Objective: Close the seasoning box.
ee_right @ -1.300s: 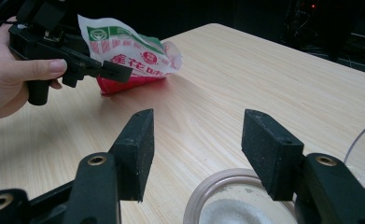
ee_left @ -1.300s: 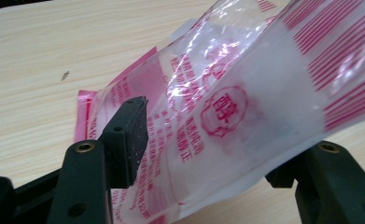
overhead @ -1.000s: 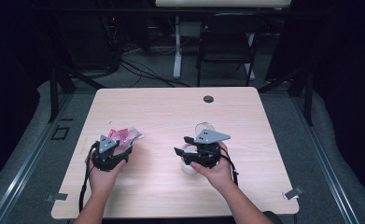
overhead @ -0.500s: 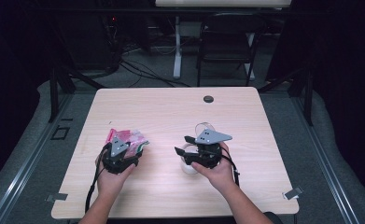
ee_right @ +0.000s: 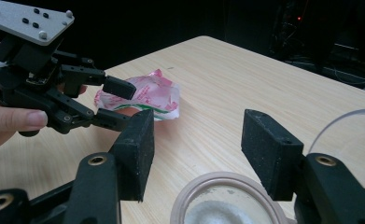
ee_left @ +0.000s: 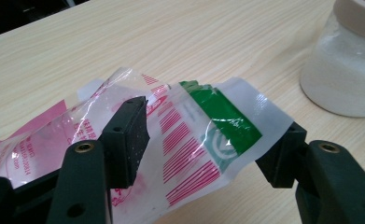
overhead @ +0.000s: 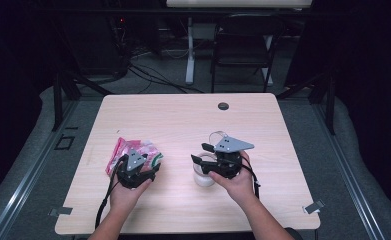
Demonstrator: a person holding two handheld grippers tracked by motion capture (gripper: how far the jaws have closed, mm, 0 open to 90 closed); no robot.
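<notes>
Your crinkled clear plastic packet with pink and green print [ee_left: 189,135] lies flat on the pale wooden table [overhead: 183,120], toward its left edge and nearer your side than the far one. The left gripper [overhead: 143,170] straddles the packet's green-printed end with its jaws apart, one pad on the film, the other at the white edge; nothing is clamped yet. It sits low and nearly level with the tabletop, which looks like a set-up for pinching a raised fold rather than scraping under the film.

Just right of the packet stands a squat translucent jar with white powder and a beige lid [ee_left: 353,60], near the middle of your side of the table. Your right gripper [ee_right: 196,154] hangs above its lid with jaws wide, neither pad touching it, probably placed to steady or take the jar.

Packet and jar are near but apart, so each hand has its own room. The far half of the table is bare except for a small dark round grommet [overhead: 223,106] near the far edge
</notes>
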